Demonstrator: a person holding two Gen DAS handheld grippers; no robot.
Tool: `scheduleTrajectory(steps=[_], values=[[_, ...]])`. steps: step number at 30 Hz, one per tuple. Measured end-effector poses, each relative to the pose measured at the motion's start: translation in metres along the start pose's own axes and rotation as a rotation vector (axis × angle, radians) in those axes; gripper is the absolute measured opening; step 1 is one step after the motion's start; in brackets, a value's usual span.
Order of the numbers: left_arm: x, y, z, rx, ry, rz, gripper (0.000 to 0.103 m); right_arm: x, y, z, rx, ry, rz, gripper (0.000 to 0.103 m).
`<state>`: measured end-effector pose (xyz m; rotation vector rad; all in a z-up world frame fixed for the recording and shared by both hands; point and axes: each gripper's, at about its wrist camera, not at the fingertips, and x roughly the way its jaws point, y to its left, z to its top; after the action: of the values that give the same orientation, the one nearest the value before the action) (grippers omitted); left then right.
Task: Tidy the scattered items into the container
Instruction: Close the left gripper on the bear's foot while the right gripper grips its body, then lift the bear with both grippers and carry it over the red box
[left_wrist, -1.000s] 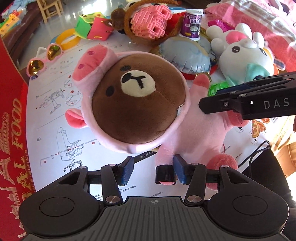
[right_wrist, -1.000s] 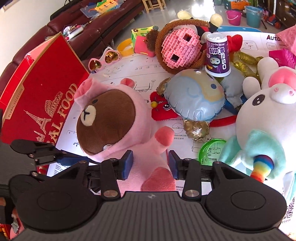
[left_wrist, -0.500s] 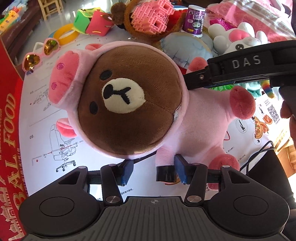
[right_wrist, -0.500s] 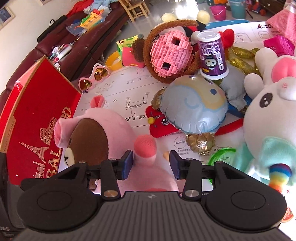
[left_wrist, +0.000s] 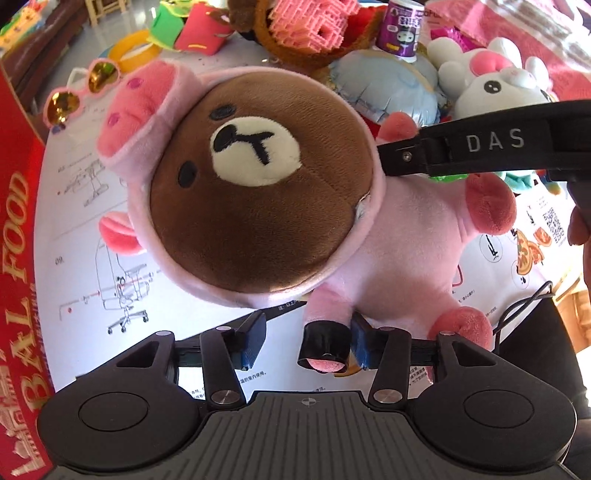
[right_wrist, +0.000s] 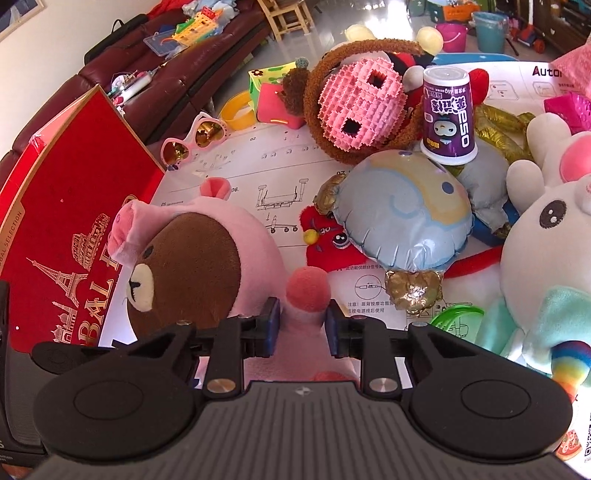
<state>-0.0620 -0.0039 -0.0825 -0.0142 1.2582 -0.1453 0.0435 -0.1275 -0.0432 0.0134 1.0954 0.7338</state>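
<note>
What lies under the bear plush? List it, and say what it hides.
Under the bear plush lies the printed instruction sheet, chair diagrams showing beside it. Whatever is printed or lying directly beneath the plush is covered.

dark red leather sofa along the wall with bits of clutter piled on it, wooden chair on the shiny floor, pink bucket and teal bucket way back

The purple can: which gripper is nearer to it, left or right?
Neither clearly. The purple can stands far behind the clutter, while the right gripper and left gripper both work at the pink bear plush.
</note>
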Motion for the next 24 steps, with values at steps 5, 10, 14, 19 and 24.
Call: scheduleTrajectory(steps=[5, 10, 14, 19, 24], values=[[0.01, -0.003, 0.009, 0.017, 0.035, 0.016, 0.046, 0.001, 0.002, 0.002, 0.003, -0.003, 0.008, 0.031], [0.014, -0.002, 0.008, -0.009, 0.027, -0.004, 0.022, 0.003, 0.0, 0.001, -0.004, -0.001, 0.03, 0.027], [0.007, -0.004, 0.007, -0.025, -0.001, 0.054, 0.019, 0.001, 0.008, 0.002, -0.041, -0.013, 0.028, 0.022], [-0.005, 0.004, 0.006, -0.052, -0.026, 0.09, 0.019, -0.004, 0.012, 0.003, -0.056, -0.012, 0.04, 0.021], [-0.017, 0.005, 0.005, -0.048, -0.045, 0.107, 0.018, -0.012, 0.015, 0.0, -0.056, -0.023, 0.04, 0.021]])
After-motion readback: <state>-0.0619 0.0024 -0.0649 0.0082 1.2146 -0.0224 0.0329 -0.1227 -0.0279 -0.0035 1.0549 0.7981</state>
